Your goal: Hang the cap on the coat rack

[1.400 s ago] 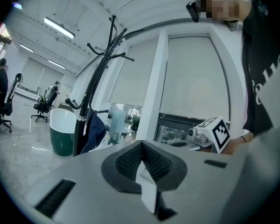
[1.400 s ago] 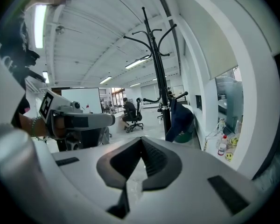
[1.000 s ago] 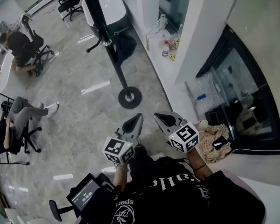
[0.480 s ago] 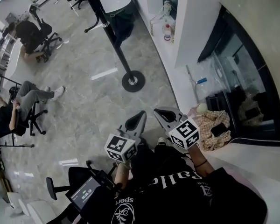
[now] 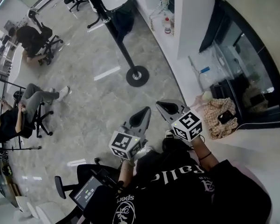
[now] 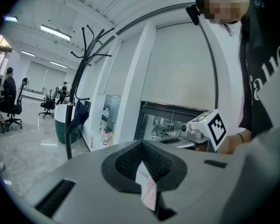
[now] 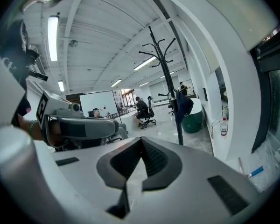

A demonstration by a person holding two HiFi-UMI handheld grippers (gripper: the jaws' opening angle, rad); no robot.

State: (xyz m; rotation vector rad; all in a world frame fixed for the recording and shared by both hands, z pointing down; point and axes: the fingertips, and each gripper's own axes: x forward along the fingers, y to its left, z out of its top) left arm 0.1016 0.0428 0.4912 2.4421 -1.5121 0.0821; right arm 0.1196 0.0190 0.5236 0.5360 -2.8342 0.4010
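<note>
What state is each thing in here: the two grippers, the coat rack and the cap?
left gripper: jaws shut, nothing held.
right gripper: jaws shut, nothing held.
coat rack: standing upright on the floor.
cap: hanging from a low hook of the coat rack.

Your dark navy cap [image 7: 184, 105] already hangs on a low hook of the coat rack [image 5: 137, 75], drooping against the pole. The rack is black and slim, upright on its round base, with curved hooks above.
</note>
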